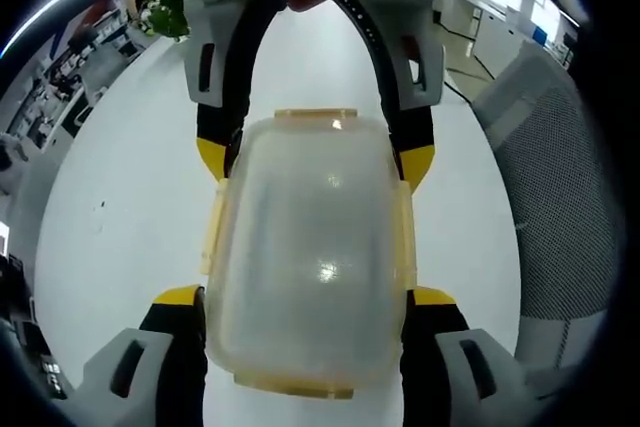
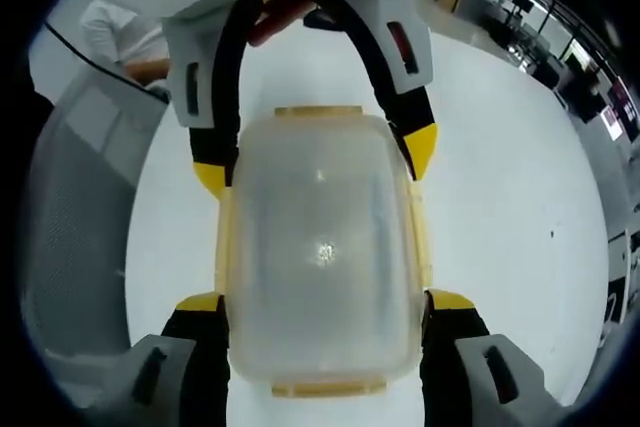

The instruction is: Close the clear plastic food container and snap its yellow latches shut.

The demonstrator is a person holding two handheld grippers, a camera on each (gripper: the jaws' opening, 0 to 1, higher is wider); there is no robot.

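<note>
The clear plastic container lies on the white table with its lid on, between both grippers. Yellow latches run along its long sides and its short ends. My left gripper straddles the near end, yellow-tipped jaws against both long sides. The right gripper comes in from the far end and clasps the sides there. In the right gripper view the container looks the same: my right gripper clasps its near end and the left gripper its far end. A hand holds the left gripper.
The white table stretches around the container. A grey mesh chair back stands beside the table, also seen as the mesh chair back. A person in white sits beyond it. Desks and shelves fill the room behind.
</note>
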